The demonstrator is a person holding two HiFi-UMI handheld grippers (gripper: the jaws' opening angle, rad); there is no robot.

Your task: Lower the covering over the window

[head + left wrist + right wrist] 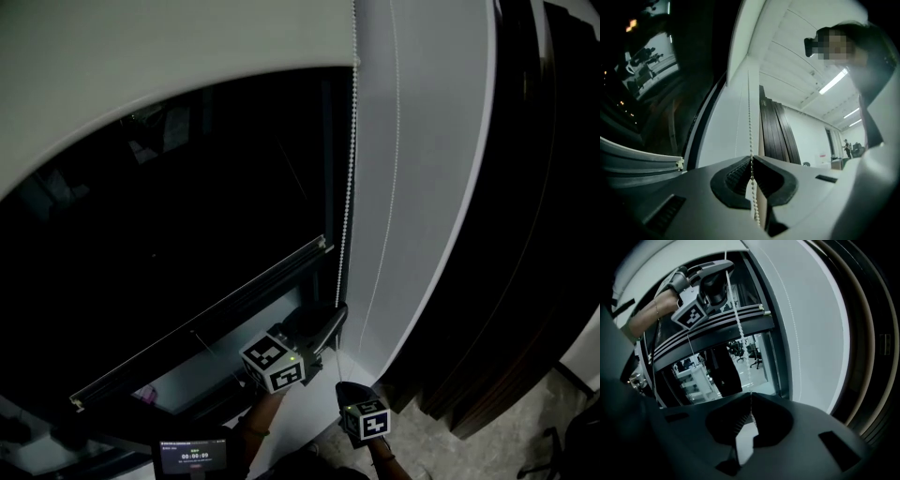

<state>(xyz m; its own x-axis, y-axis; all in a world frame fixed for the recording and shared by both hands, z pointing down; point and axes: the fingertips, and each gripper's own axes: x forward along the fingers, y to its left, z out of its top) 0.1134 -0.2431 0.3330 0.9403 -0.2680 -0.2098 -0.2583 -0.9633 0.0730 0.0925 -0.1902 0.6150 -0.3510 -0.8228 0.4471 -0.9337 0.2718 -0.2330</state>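
Blind: roller blind (141,75), pale, covers only the far upper part of the window; its lower edge stops well above the sill.
Glass: window pane (169,244), dark, lies bare beneath the blind, with a frame bar (216,305) running across its near part.
Chain: bead chain (350,187) hangs down the right edge of the window, just beside the white wall panel (431,169); a second, thinner strand lies further right over that panel.
Left claw: left gripper (751,161) is clenched on the bead chain. The beads run up out of the closed pads and trail below them.
Right claw: right gripper (750,400) is clenched on the same strand, nearer and lower than the left one.
Between claws: in the right gripper view the chain runs straight up from the right jaws to the left gripper above.
Cubes: marker cube (274,364) on the left gripper sits left of and farther than the cube on the right one.
Hand: person's hand (647,317) holds the left gripper from behind.
Right side: dark vertical slats (534,234) stand beyond the white panel.
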